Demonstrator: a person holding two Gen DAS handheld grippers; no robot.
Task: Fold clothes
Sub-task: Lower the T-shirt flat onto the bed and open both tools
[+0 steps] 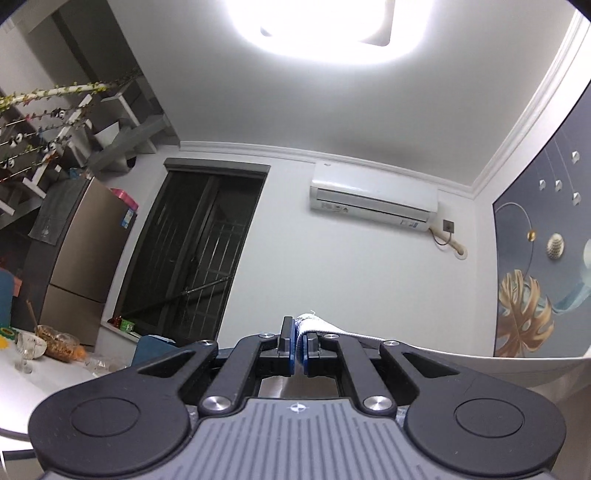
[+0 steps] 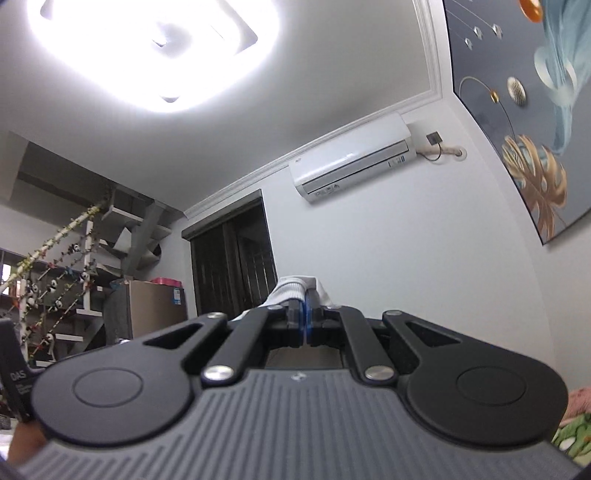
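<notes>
White garment stretched sideways toward 3 o'clock, clamped by left hand-held gripper and right hand-held gripper (both raised); air conditioner at 12 o'clock.

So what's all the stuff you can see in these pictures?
ceiling light: one, white, overhead
air conditioner: one, white, high on wall
door: one, dark, left of air conditioner
fridge: one, bronze, left of door
wall picture: one, blue-grey with gold leaf, right wall
stairs: one flight, grey, with panda garlands
table: one, white, lower left, holding bowls and glasses
white cloth: one, pinched in both tongs
left tongs: black, shut on cloth
right tongs: black, shut on cloth
</notes>
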